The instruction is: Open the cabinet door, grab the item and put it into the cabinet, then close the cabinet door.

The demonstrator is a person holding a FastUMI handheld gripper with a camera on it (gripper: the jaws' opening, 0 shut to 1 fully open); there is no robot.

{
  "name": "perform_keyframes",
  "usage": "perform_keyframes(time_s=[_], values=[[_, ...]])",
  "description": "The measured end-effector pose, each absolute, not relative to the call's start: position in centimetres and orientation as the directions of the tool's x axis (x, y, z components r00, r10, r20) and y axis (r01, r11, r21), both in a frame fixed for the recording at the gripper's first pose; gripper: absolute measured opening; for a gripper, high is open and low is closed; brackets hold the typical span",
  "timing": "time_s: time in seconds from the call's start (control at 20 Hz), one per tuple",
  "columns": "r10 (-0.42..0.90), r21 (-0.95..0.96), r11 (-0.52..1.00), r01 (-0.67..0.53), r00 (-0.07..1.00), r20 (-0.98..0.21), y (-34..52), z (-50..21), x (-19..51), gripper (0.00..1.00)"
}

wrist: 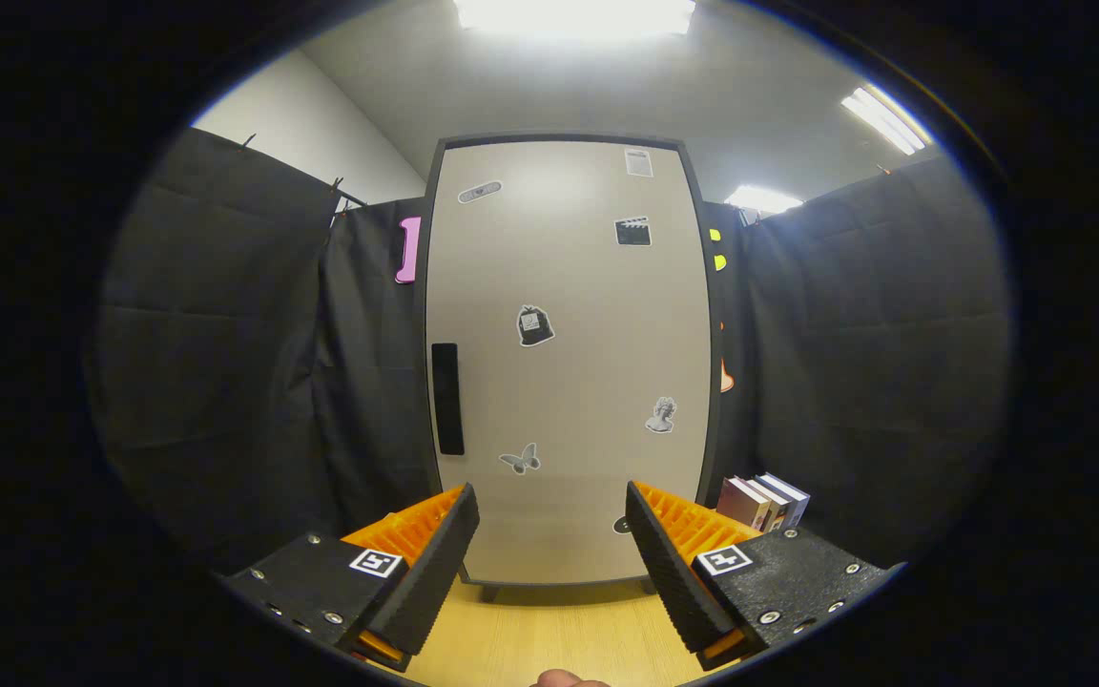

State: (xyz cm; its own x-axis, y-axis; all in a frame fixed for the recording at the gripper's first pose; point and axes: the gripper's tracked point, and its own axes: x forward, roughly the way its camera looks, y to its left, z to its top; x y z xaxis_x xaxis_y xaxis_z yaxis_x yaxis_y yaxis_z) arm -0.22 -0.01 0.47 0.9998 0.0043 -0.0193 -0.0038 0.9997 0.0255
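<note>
Facing the viewer stands a tall, pale cabinet with its door shut, resting on a light wooden table. A black handle, a narrow bar running up and down, sits along the door's left edge, a little below the door's middle. Small stickers dot the door to the right of the handle. The gripper points straight at the cabinet, its two ribbed black fingers spread wide apart with nothing between them. The handle lies ahead of the fingers, above and slightly left of the left finger, well apart from both. Reaching it would likely call for a move forward, up and to the left. A few books, probably the item to store, stand just beside the cabinet's lower right corner, beyond the right finger. Black cloth hangs on either side of the cabinet.
</note>
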Motion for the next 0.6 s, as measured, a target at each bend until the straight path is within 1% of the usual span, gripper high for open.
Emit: perform_keyframes(time_s=[0.6], values=[[0.007, 0.038, 0.999, -0.005, 0.999, -0.045, 0.22, 0.66, -0.31, 0.96]])
